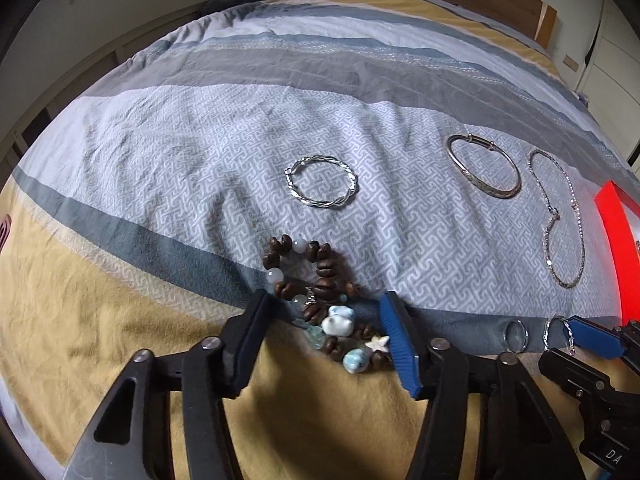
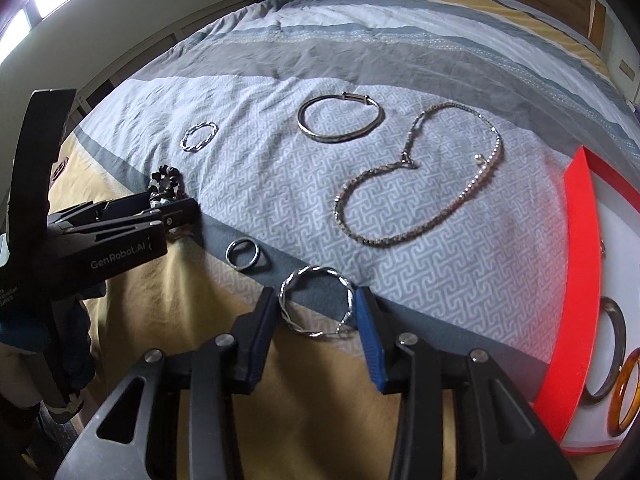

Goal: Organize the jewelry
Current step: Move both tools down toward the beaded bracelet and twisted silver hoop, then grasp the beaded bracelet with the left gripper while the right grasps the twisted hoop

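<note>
On the bed, the left tongs stand partly open astride a bead bracelet of brown, white and blue beads; the pads flank it, and whether they touch it I cannot tell. The right tongs stand narrower around a twisted silver bangle, its rim just beside both pads. A plain ring lies between the two tools. Farther off lie a second twisted bangle, a smooth bangle and a chain. At the right, a red-rimmed tray holds amber bangles.
</note>
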